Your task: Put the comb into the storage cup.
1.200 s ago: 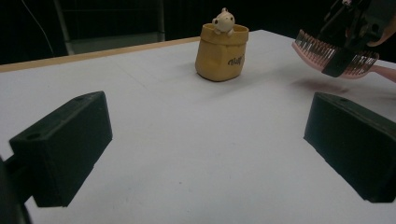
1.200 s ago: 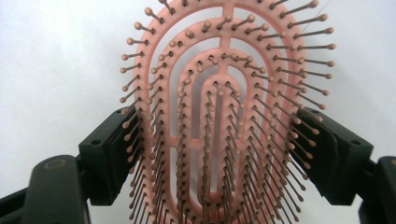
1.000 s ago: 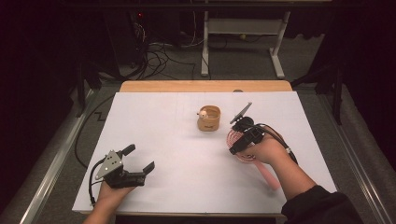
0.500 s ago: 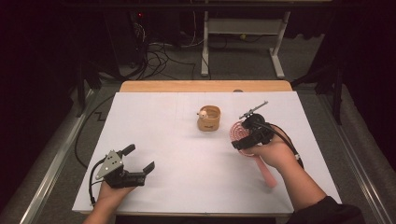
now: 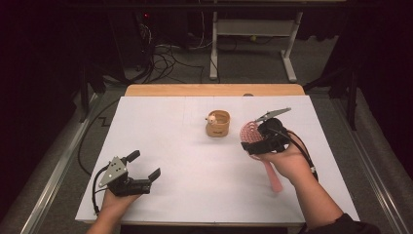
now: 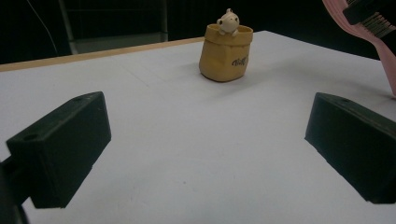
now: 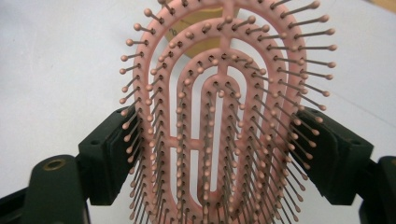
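Both fingers of my right gripper [image 7: 224,154] are closed on the pink hairbrush [image 7: 224,116]: one black pad presses on each long side of its oval head, and the head sits between them with its bristles turned to the gripper's camera. In the right gripper view the rounded top of the head stands well above the pads, while its lower part goes down between them and out of the picture. In the high view I hold this right gripper [image 5: 263,136] above the white table [image 5: 195,195], at the right side, and the brush handle [image 5: 273,178] passes under my hand and points toward my edge of the table. The hairbrush head [image 5: 249,131] is near the small tan bag [image 5: 217,124] with a little toy figure [image 5: 212,117] in its opening, but they are apart.

Fingers of my left gripper [image 5: 143,165] are spread wide with nothing between them, low over the table at the left front. In the left gripper view I see only bare table between the two jaws, the tan bag [image 6: 225,53] far ahead, and the brush at the upper right corner.
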